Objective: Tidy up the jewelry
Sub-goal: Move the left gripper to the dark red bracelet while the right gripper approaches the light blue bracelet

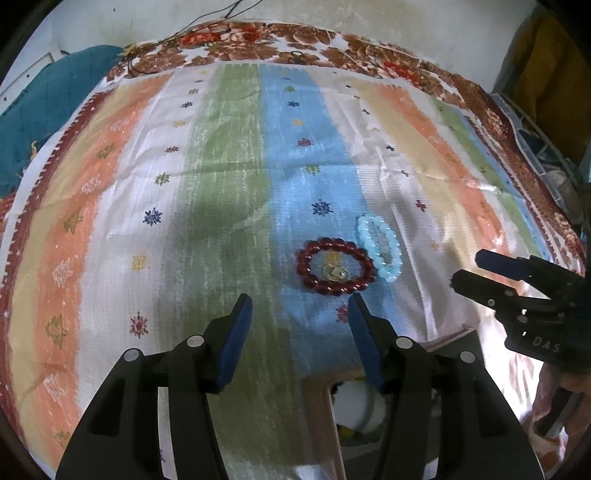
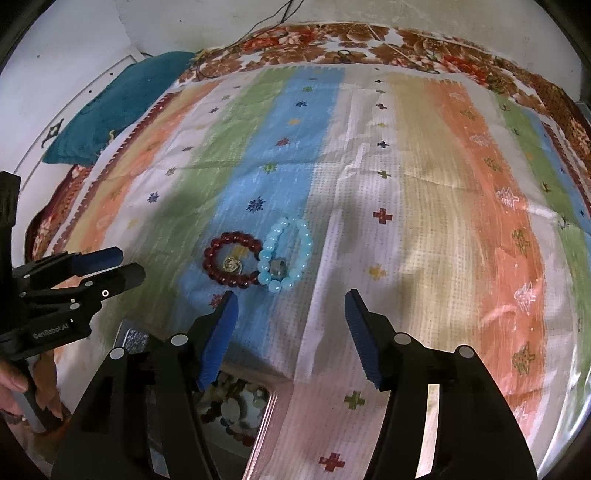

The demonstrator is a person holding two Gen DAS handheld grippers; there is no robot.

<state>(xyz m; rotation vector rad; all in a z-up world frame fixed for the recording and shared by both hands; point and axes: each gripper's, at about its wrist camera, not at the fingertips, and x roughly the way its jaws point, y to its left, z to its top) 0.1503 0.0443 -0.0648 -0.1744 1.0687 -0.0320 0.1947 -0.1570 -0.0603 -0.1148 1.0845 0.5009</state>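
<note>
I see a wide striped cloth point(image 1: 229, 155) in orange, green, blue and white, lying over a brown flowered blanket point(image 1: 258, 40). Behind stands a pale, stained wall point(image 2: 110, 29). A teal quilted cushion point(image 2: 122, 99) rests at the far left.

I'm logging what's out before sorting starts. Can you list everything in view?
Red bead bracelet: one, dark red, on the blue stripe.
Small ring: one, silvery-gold, inside the red bracelet.
Blue bead bracelet: one, pale blue, touching the red bracelet's right side.
Metal band: one, grey, inside the blue bracelet.
Striped cloth: one, multicoloured, covering the surface.
Box: one, holding mixed beads, near edge under the claws.
Teal cushion: one, far left.
Left claw: black, blue pads, open.
Right claw: the same, open.
</note>
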